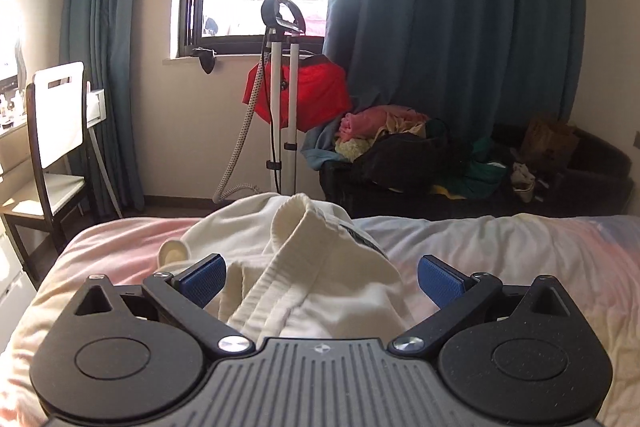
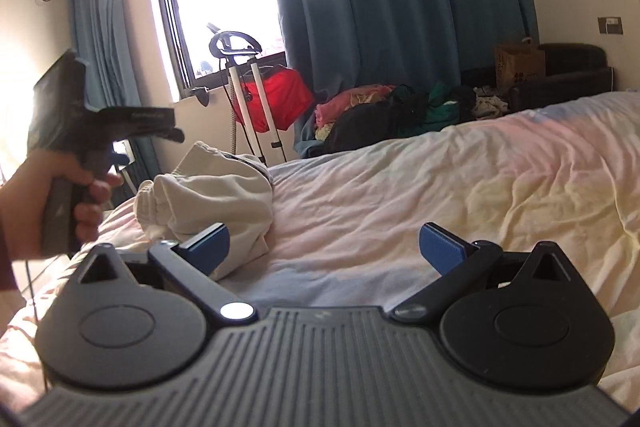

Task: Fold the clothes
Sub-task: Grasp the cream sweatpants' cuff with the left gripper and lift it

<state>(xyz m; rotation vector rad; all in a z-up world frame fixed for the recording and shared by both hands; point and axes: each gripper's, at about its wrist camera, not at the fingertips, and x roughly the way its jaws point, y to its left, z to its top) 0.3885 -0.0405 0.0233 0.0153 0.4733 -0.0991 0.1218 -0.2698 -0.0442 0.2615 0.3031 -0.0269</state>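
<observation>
The left gripper (image 1: 322, 281) stands wide open, its 2 blue pads on either side of the cream garment (image 1: 304, 259) that lies crumpled on the bed (image 1: 500, 267). The right gripper (image 2: 324, 247) is also spread open over bare sheet, with the garment just beside its left finger. A dark label on the garment's waistband is too small to read. Farther away stand a garment steamer (image 1: 282, 75), a pile of clothes (image 1: 400, 143) and a brown paper bag (image 2: 519, 65) whose print is unreadable.

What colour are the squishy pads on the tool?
Blue pads, on black arms; clearest in the left wrist view.
</observation>
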